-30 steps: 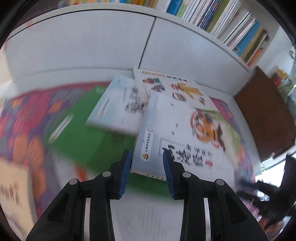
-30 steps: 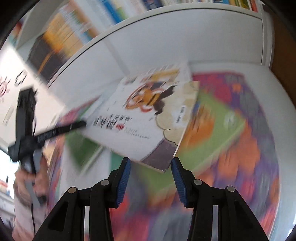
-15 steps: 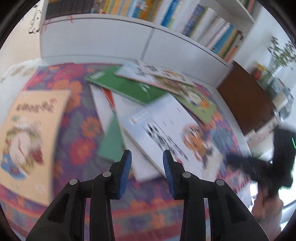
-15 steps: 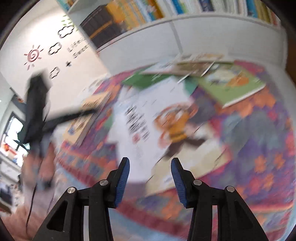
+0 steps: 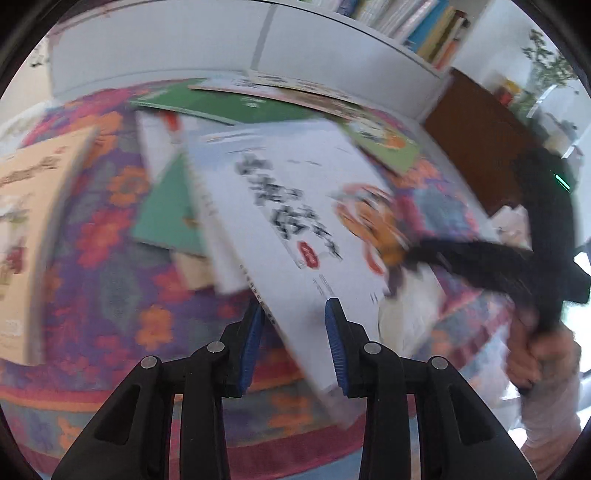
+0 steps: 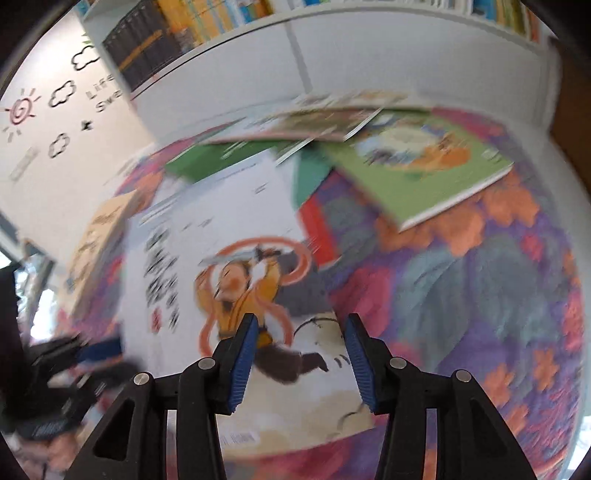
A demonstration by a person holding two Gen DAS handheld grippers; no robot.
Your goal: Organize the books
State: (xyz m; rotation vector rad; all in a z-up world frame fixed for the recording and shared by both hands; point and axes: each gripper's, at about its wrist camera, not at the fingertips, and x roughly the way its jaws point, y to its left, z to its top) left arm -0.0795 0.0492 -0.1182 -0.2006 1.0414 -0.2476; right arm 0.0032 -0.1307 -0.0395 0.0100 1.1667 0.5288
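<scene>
Wall writing: in the right wrist view the white wall (image 6: pixel 55 122) at far left carries a red sun doodle, black cloud outlines and the partly legible words "Life" and "Swe..."; the rest is cut off.
Tan book (image 5: pixel 26 236): lies at the left on the flowered rug (image 5: pixel 103 258); its title is too blurred to read.
White picture book (image 5: pixel 295 221): lies in the middle of the rug, over other books; black brush-style characters and a red seal, unreadable; an orange-robed figure is drawn on the cover.
Green book (image 5: pixel 221 105): farther back, near the white cabinet (image 5: pixel 166 40) under the bookshelf (image 5: pixel 417 26).
Left gripper (image 5: pixel 293 347): tilted steeply down, blue pads narrowly apart with the white book's near edge between them; a clamp cannot be confirmed.
Right gripper (image 6: pixel 299 356): tilted down over the cover's figure, jaws opening, nothing gripped.
Person's hand (image 5: pixel 535 354): wraps the right gripper's handle at far right.
Change: a second ago both views sat close over the pile; now they have pulled back, showing more rug.
</scene>
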